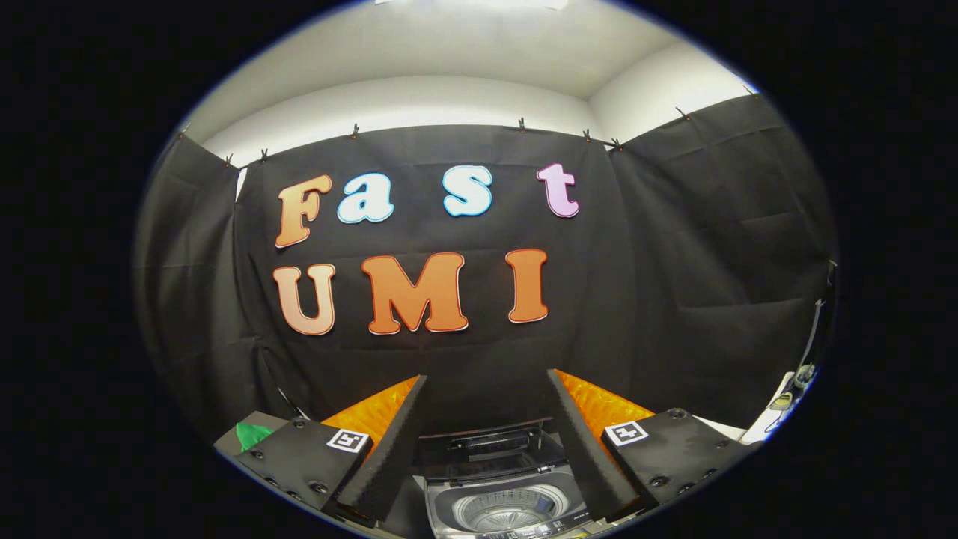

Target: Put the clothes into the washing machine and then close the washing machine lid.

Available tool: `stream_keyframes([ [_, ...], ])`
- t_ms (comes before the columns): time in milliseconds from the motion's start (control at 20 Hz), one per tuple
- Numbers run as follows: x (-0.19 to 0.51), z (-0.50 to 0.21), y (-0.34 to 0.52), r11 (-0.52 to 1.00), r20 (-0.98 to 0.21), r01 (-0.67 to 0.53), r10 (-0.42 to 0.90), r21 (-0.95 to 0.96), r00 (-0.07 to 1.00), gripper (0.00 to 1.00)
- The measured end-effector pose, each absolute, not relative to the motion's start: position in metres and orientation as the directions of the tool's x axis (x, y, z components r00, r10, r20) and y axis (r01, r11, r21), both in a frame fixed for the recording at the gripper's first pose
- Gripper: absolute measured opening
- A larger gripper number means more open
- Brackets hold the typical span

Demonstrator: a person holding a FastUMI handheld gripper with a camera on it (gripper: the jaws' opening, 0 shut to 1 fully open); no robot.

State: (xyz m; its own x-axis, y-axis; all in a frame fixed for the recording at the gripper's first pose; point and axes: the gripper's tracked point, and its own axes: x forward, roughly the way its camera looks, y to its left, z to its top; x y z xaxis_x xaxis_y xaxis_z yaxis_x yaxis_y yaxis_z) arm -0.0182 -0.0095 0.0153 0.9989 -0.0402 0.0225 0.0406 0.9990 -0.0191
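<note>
The gripper [486,434] hangs with its fingers spread wide, nothing held between them. Just ahead, in the gap between the fingers, sits the washing machine [503,498] with its lid [486,448] up and the drum [509,510] exposed. A green cloth [250,434] peeks out beside the left finger.

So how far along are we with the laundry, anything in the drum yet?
Nothing looks done yet. The washing machine sits between and just ahead of the fingers with its lid raised, and the drum looks empty. The gripper is open and holds nothing. A green item, possibly clothing, lies beside the machine. Left: pick up the clothes, drop them in the drum, close the lid.
</note>
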Motion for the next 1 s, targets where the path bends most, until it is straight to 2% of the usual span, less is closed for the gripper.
stream_keyframes([
  [550,-0.01,0.009,0.015,0.999,0.011,0.0,0.0,-0.044,1.0,0.99],
  [1000,0.009,-0.023,0.06,0.997,-0.056,-0.074,0.074,0.004,0.996,0.99],
])
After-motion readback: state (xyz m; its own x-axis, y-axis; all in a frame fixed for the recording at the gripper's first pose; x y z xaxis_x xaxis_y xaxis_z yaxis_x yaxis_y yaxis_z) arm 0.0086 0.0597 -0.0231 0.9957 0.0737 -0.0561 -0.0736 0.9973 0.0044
